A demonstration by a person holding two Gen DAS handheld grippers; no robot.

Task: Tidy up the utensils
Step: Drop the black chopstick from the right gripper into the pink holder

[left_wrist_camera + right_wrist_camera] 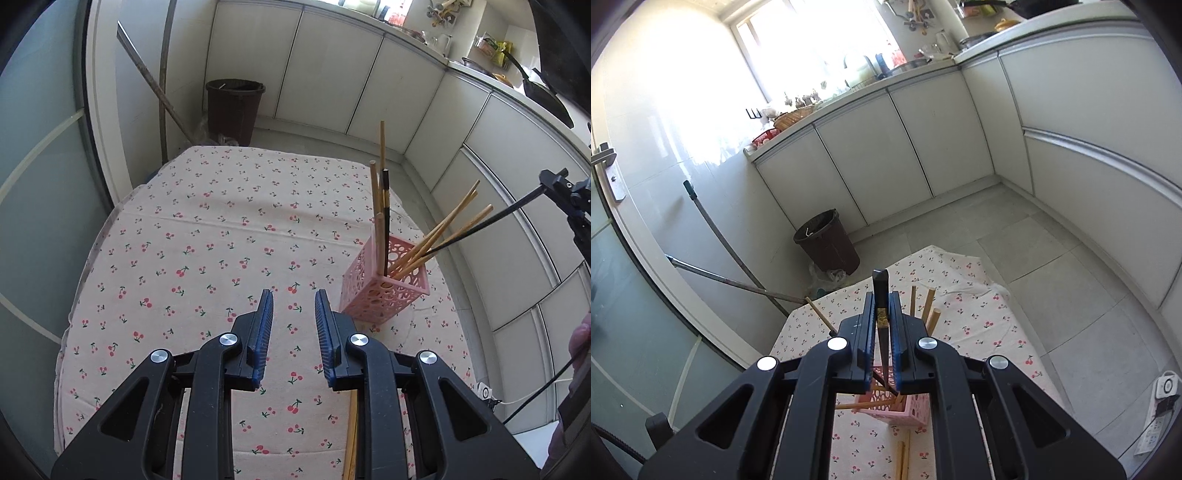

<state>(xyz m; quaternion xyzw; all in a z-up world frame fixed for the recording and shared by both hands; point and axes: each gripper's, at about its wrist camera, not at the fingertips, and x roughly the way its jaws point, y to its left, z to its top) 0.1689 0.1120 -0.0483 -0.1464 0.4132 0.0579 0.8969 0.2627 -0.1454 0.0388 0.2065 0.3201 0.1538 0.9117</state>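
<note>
A: What about the black chopstick (880,295)?
B: Thin, glossy, gold-banded. The right tool (882,299) pinches it; it slants down into the pink perforated plastic holder (384,291), its tip hidden among the wooden chopsticks (436,236).
A: And the left tool (294,299)?
B: Spread, empty, above the cherry-print cloth covering the surface (221,240).

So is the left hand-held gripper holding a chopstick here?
No, the left hand-held gripper stands open with only the cherry-print tablecloth between its pads.

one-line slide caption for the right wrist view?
Right gripper clamps a black chopstick above the pink holder on the cherry-print tablecloth.
</note>
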